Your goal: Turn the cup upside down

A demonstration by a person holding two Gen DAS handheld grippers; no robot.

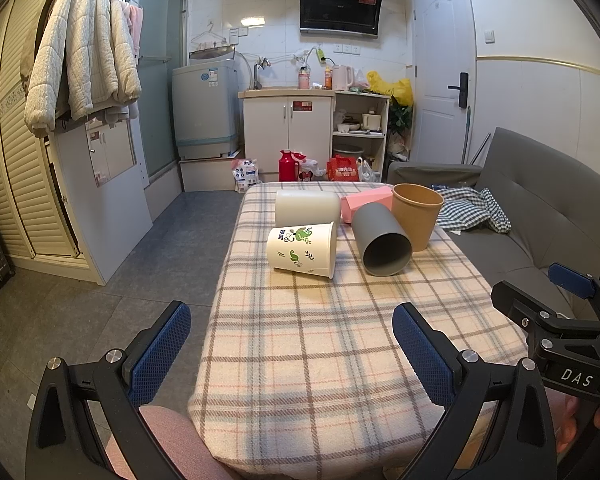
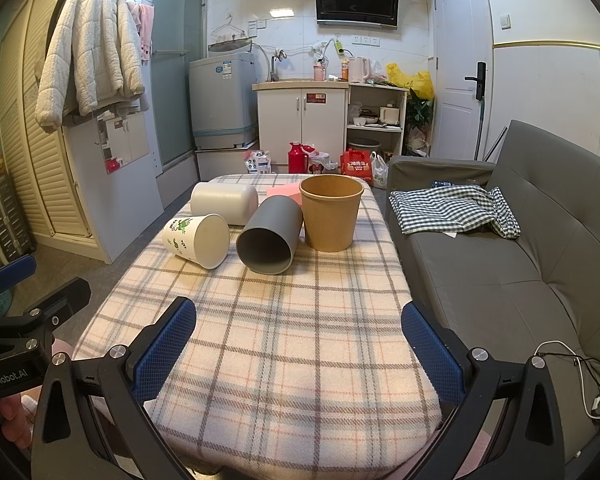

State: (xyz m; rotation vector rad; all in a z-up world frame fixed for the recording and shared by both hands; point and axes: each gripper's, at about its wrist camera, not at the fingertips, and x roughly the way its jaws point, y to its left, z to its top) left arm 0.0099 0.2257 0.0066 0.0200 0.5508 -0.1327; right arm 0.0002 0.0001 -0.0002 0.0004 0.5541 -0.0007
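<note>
Several cups sit at the far end of the plaid-covered table (image 1: 320,352) (image 2: 292,344). A brown paper cup (image 1: 417,215) (image 2: 330,211) stands upright, mouth up. A grey cup (image 1: 380,240) (image 2: 271,234) lies on its side, mouth toward me. A white cup with green leaf print (image 1: 302,250) (image 2: 196,240) lies on its side. A plain white cup (image 1: 307,207) (image 2: 225,203) lies behind it. My left gripper (image 1: 292,344) and right gripper (image 2: 299,340) are both open and empty, over the near end of the table, well short of the cups.
A pink box (image 1: 367,202) (image 2: 283,192) lies behind the cups. A grey sofa (image 2: 512,264) with a checked cloth (image 2: 456,210) runs along the table's right side. The floor lies left of the table. Kitchen cabinets (image 1: 288,128) and bags stand beyond.
</note>
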